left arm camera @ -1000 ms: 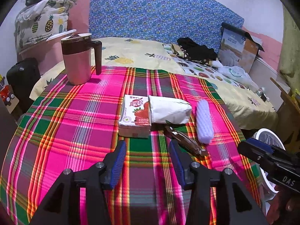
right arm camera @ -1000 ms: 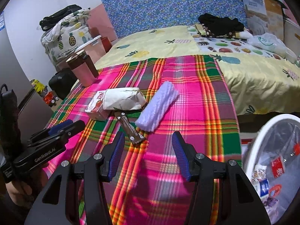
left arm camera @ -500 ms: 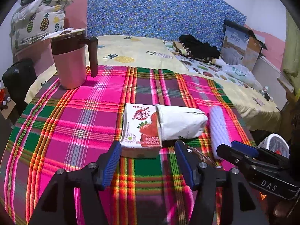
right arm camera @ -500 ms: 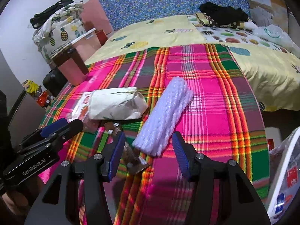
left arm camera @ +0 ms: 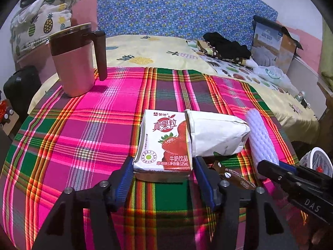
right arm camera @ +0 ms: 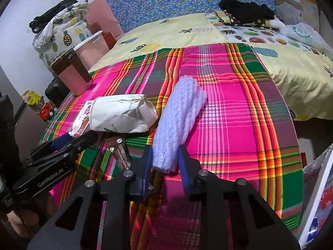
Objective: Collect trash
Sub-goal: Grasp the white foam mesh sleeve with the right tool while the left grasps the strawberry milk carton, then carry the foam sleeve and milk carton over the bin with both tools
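Note:
A strawberry milk carton [left arm camera: 164, 143] lies flat on the plaid cloth. Its near end sits between the pads of my left gripper [left arm camera: 163, 179], whose jaws are closing; I see no clear squeeze. A crumpled white paper bag [left arm camera: 216, 135] leans on the carton's right side. A brown wrapper [left arm camera: 235, 177] lies just in front of the bag. In the right wrist view my right gripper [right arm camera: 164, 164] is shut on the near end of a pale lilac foam roll [right arm camera: 179, 120]. The left gripper [right arm camera: 78, 138] shows there at the carton [right arm camera: 83, 120].
A pink mug [left arm camera: 72, 66] with a brown lid and handle stands at the cloth's far left. A white bin [right arm camera: 318, 198] with a liner and several scraps stands low at the right, off the table's edge. A bed with clothes and a box lies beyond.
My right gripper's jaws have closed onto the foam roll's near end. My left gripper has moved forward and down, so the carton's end now lies between its pads.

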### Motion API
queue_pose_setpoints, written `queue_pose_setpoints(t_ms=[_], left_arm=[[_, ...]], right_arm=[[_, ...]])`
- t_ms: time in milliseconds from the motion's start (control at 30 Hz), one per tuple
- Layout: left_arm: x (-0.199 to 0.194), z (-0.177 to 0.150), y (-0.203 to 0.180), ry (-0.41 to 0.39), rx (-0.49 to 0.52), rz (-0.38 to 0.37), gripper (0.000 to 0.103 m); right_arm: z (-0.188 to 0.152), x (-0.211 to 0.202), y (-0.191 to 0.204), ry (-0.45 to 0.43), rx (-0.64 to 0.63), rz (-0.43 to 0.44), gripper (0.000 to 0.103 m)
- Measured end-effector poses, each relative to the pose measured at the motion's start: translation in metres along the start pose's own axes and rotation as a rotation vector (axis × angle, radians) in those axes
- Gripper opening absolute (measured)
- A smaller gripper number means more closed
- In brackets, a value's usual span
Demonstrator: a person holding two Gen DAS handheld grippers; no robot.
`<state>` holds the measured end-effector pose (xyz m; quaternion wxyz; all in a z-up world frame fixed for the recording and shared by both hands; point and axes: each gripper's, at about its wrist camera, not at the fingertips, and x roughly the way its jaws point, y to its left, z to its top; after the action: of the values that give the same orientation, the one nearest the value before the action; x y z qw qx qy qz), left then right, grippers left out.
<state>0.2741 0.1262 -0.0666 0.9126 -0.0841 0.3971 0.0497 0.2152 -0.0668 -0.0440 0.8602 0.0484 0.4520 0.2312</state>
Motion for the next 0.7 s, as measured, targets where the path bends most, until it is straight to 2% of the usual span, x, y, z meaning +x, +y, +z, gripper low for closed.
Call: queue_pose_setpoints(t_ms=[300, 700], left_arm=[[-0.024, -0.007, 0.001, -0.043, -0.007, 0.030, 0.053], [-0.080, -0.034, -0.005, -0.092, -0.022, 0.018, 0.053]], right_arm=[[-0.005, -0.010, -0.005, -0.009, 0.006, -0.011, 0.022], [-0.019, -0.045, -0.006, -0.050, -0.004, 0.001, 0.021]])
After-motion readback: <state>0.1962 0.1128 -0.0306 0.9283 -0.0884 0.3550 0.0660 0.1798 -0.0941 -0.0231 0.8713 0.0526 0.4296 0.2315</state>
